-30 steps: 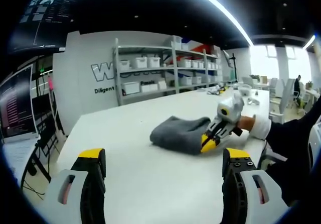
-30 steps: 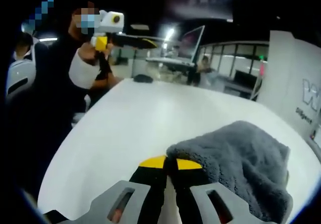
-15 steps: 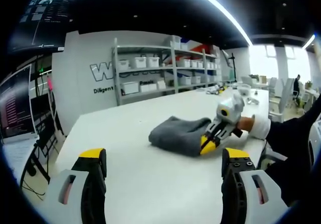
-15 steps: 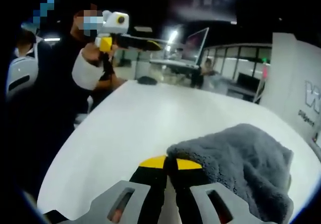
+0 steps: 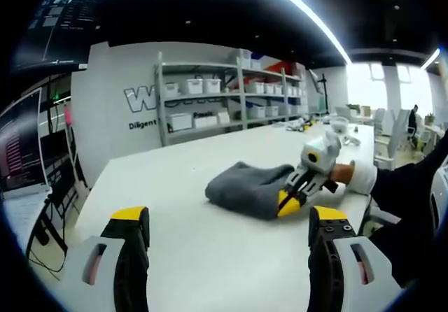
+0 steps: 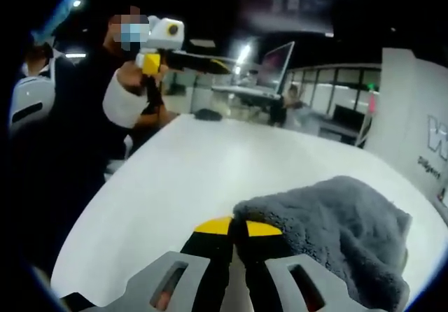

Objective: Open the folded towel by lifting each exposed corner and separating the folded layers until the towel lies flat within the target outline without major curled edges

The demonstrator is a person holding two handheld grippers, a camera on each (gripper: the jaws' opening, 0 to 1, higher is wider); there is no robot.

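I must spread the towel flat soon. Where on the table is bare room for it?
Bare white table lies between the towel and the open left gripper, also behind the towel toward the shelves. It is crowded where the right gripper pinches the towel.

Right gripper clamped, left one open and raised.
Right gripper point(image 6: 233, 229) had jaws together, pinching the towel point(image 6: 336, 228) edge; left gripper point(image 5: 227, 222) jaws were spread wide, held aloft in a hand point(image 6: 129, 81), upper left.
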